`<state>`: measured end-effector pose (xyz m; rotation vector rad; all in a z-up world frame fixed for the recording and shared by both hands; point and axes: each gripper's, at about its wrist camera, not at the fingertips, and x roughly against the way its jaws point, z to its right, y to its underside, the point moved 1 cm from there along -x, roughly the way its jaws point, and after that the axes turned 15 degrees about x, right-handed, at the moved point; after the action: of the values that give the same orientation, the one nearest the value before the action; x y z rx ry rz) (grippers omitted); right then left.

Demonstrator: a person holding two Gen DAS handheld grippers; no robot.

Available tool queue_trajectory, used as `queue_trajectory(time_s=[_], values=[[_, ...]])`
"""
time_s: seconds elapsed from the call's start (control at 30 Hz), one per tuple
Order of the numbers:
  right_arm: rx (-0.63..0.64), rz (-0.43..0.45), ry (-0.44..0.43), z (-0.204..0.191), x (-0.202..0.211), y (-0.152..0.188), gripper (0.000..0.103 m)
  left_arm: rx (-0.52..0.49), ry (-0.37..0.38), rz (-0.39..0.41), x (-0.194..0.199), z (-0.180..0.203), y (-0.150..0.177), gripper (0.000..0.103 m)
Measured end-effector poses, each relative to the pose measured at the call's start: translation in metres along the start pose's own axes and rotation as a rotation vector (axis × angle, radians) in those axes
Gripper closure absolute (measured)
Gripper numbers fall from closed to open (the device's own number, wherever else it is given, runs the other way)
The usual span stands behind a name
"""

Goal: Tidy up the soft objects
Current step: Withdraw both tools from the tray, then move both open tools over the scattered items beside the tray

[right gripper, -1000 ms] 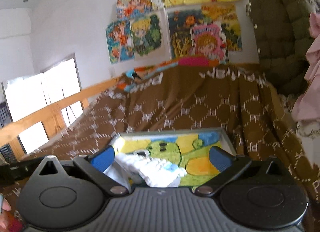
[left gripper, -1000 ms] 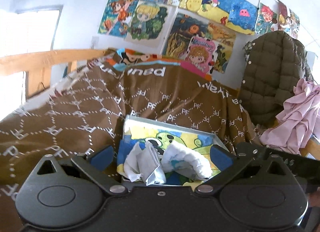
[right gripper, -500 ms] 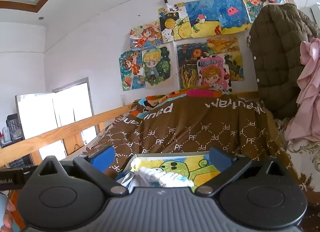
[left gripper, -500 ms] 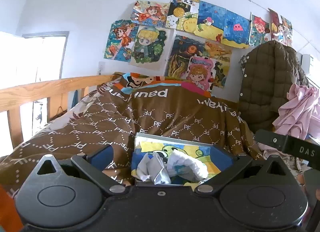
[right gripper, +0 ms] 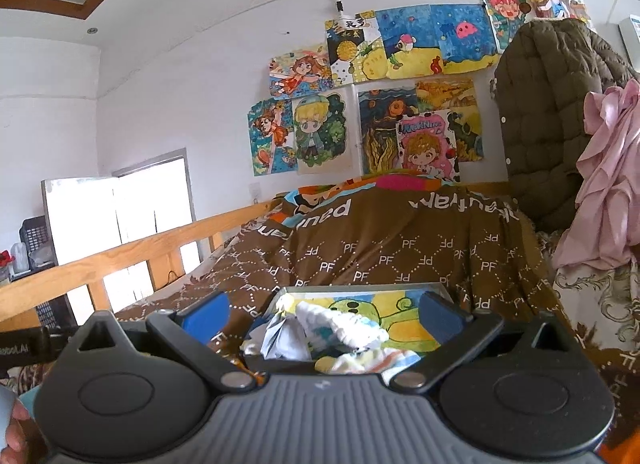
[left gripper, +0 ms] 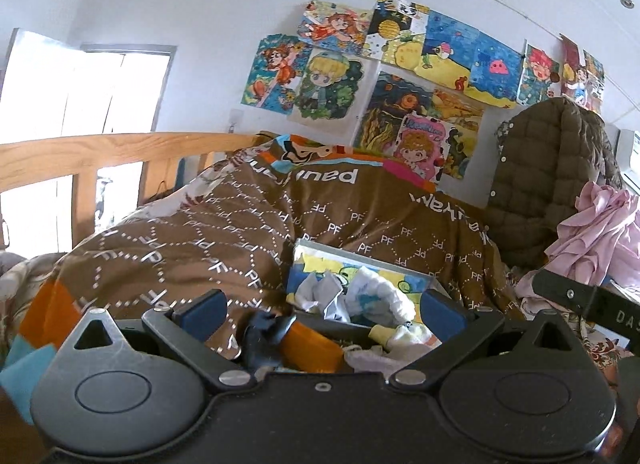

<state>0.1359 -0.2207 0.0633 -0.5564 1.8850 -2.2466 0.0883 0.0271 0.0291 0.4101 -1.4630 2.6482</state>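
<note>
Both claws held level above the bed, empty. Left claw (left gripper: 322, 310) spread wide; right claw (right gripper: 324, 312) spread wide too, nothing between the pads. Soft things sit ahead in the painted tray (left gripper: 360, 256) on the brown quilt (left gripper: 224, 232): a grey-white crumpled cloth (left gripper: 320, 294) and a white rolled cloth (left gripper: 376, 292), touching. More pale bits and an orange piece (left gripper: 308, 348) lie nearer me. Reads as between picks. Next: lower one claw over a single cloth, close on its bulk, not a loose edge.

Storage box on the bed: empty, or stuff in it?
Not empty. The box holds a crumpled white cloth and a grey-white one, loosely bunched rather than folded. Both tongs are open and clear of them.
</note>
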Motion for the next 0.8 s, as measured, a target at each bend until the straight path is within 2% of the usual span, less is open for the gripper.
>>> queue_trajectory(time_s=[0.27, 0.67, 0.8], values=[[-0.002, -0.041, 0.006, -0.006, 0.023, 0.011, 0.000, -0.018, -0.019, -0.001, 0.025, -0.002, 0.012, 0.001], [0.000, -0.158, 0.011, -0.019, 0.043, 0.035, 0.000, -0.014, -0.042, -0.067, 0.037, -0.009, 0.025, 0.001], [0.015, -0.203, 0.000, -0.026, 0.044, 0.042, 0.000, -0.031, -0.073, -0.098, 0.034, -0.009, 0.030, 0.001]])
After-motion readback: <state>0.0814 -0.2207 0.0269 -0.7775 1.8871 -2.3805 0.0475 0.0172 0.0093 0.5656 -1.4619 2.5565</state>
